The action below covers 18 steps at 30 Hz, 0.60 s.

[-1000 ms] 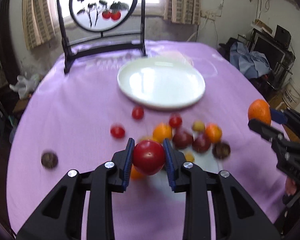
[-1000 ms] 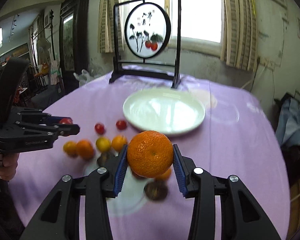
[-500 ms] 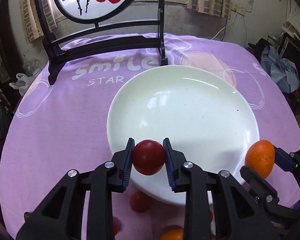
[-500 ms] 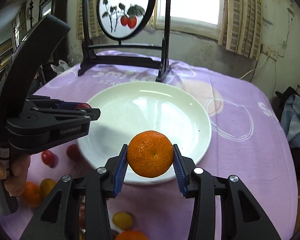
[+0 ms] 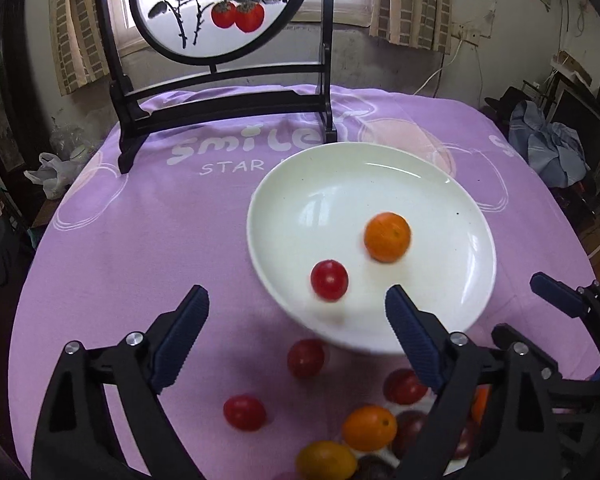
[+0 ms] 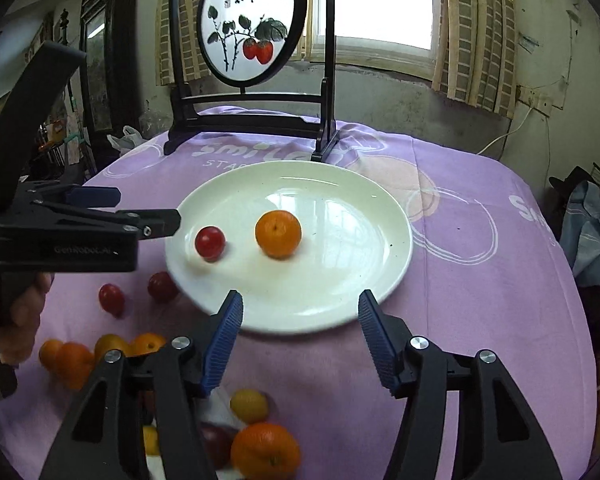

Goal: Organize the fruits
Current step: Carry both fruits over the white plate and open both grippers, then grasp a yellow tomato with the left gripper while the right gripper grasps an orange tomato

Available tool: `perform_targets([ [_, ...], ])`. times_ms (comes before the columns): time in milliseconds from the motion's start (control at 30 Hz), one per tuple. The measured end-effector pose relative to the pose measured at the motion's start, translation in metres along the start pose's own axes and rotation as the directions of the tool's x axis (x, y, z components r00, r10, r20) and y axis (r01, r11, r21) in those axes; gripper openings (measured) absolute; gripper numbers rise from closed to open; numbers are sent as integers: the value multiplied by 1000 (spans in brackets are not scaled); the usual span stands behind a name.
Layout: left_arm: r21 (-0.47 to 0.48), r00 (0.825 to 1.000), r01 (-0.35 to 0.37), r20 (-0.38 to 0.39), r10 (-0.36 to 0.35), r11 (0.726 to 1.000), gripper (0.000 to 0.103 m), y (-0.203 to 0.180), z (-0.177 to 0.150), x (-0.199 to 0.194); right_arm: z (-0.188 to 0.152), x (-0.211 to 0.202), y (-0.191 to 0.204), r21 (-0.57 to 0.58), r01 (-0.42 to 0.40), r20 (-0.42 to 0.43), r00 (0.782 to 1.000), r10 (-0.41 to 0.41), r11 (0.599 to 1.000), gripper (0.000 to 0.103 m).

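A white plate (image 5: 452, 200) (image 6: 364, 216) lies on the purple tablecloth and holds a red tomato (image 5: 329, 280) (image 6: 209, 242) and an orange mandarin (image 5: 387, 237) (image 6: 278, 233). My left gripper (image 5: 297, 316) hovers at the plate's near rim, its jaws opening wide with nothing between them. Over the plate's near edge my right gripper (image 6: 300, 322) has its jaws opening, and the mandarin lies free beyond them. Each gripper shows in the other's view: the left gripper (image 6: 140, 216) and the right gripper (image 5: 548, 304).
Loose tomatoes (image 5: 244, 412) (image 6: 111, 298), mandarins (image 5: 369, 428) (image 6: 265, 450) and dark fruits lie on the cloth in front of the plate. A black-framed round screen (image 5: 220, 12) (image 6: 252, 28) stands behind the plate. A hand (image 6: 20, 320) holds the left gripper's handle.
Both grippers moved forward over the plate and opened. The tomato left the left gripper and the mandarin left the right one; both now lie on the plate.
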<state>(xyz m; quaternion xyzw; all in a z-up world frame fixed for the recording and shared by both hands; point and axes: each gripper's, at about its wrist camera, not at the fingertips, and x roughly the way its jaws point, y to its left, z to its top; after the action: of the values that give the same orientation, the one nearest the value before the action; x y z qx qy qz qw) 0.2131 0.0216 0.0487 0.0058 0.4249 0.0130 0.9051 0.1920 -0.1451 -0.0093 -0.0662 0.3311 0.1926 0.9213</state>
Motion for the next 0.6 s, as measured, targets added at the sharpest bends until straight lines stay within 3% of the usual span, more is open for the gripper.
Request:
perform_targets([
  [267, -4, 997, -58, 53, 59, 998, 95, 31, -77, -72, -61, -60, 17, 23, -75, -36, 996, 76, 997, 63],
  [433, -34, 998, -66, -1, 66, 997, 95, 46, -129, -82, -94, -71, 43, 4, -115, -94, 989, 115, 993, 63],
  [600, -24, 995, -100, 3, 100, 995, 95, 46, -162, -90, -112, -77, 69, -22, -153, -126, 981, 149, 988, 63],
])
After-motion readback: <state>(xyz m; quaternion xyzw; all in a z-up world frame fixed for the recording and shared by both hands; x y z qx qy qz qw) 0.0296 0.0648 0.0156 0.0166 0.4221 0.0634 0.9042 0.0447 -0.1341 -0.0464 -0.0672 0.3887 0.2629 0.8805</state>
